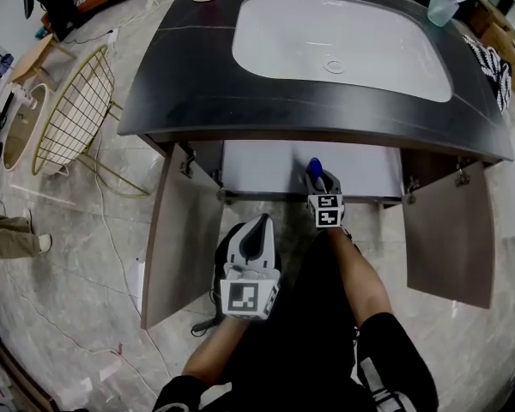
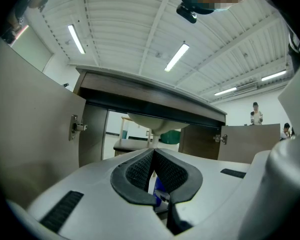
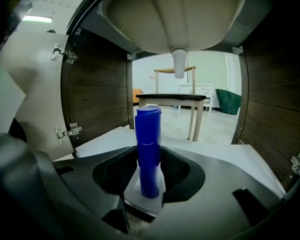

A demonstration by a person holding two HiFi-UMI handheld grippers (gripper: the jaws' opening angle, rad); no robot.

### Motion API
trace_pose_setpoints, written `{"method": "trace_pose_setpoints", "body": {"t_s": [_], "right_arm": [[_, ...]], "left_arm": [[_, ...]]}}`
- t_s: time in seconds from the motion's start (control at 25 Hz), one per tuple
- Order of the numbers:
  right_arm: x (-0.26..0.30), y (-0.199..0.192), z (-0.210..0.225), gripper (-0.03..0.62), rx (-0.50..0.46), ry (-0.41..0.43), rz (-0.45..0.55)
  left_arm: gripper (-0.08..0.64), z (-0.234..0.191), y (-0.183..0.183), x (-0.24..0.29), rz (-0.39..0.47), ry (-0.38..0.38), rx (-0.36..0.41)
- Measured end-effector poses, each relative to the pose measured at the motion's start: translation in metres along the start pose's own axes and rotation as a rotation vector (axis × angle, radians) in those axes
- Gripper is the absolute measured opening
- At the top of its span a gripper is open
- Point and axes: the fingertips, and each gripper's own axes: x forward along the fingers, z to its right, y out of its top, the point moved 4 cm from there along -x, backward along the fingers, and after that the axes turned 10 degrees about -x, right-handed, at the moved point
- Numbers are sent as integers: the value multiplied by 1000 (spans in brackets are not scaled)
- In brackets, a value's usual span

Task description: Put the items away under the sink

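Grip first: the right gripper (image 3: 149, 171) is clamped on a blue bottle (image 3: 148, 144), its long axis upright, at the cabinet's open front. Straight ahead lies the cabinet floor (image 3: 225, 151) beneath the basin (image 3: 175, 14). The left gripper (image 2: 154, 174), jaws pressed together on nothing, hangs farther from the opening.

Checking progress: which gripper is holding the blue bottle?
The right gripper, clamped on the upright blue bottle; the left gripper is shut and empty.

No readable text
Only black-and-white square code markers show, on the cubes of the left gripper (image 1: 258, 230) and right gripper (image 1: 317, 175).
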Motion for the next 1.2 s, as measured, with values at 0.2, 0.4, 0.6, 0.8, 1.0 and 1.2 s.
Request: {"method": "trace_pose_setpoints", "body": {"t_s": [0.2, 0.4, 0.6, 0.8, 1.0, 1.2], "right_arm": [[-1, -1, 0, 150, 5, -4, -15], [-8, -8, 1, 181, 35, -18, -42], [-26, -10, -1, 186, 70, -14, -94], [-38, -3, -6, 48, 129, 23, -197], [-80, 6, -16, 15, 242, 72, -400], [-124, 32, -26, 11, 291, 140, -545]], "left_arm": [[15, 0, -1, 2, -6, 7, 2], [15, -4, 0, 7, -2, 23, -1], [15, -10, 3, 16, -21, 39, -11], [15, -13, 13, 34, -72, 37, -5], [15, -5, 48, 25, -195, 69, -5], [15, 12, 101, 22, -268, 96, -26]]}}
